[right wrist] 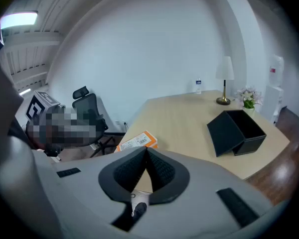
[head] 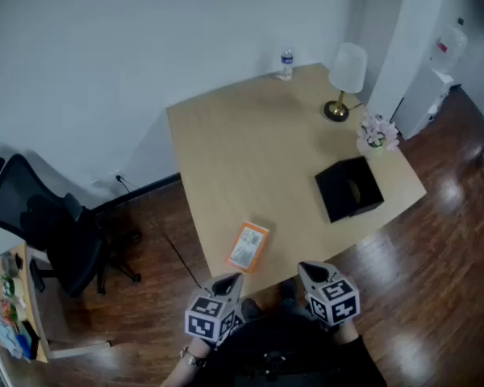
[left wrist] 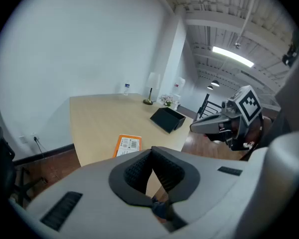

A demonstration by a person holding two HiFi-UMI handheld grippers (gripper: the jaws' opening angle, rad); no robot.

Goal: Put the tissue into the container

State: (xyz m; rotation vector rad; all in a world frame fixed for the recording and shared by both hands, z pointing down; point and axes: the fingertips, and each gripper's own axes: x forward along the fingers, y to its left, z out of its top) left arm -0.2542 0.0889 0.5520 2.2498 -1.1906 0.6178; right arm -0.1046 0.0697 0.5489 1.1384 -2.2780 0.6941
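The tissue pack (head: 248, 247), orange with a white label, lies flat near the table's front edge; it also shows as the tissue pack (left wrist: 127, 144) and the tissue pack (right wrist: 137, 141) just beyond each pair of jaws. The container (head: 348, 188) is an open black box toward the table's right side, seen also as the box (left wrist: 167, 119) and the box (right wrist: 236, 131). My left gripper (head: 229, 280) is held off the table's front edge, below the pack, shut and empty (left wrist: 151, 153). My right gripper (head: 307, 269) hovers beside it, pads meeting, nothing between them (right wrist: 146, 152).
A lamp (head: 344, 79), a water bottle (head: 286, 63) and a small flower pot (head: 377, 133) stand along the table's far and right edges. A black office chair (head: 48, 232) stands on the wooden floor to the left. The light wood table (head: 242, 151) is set against a white wall.
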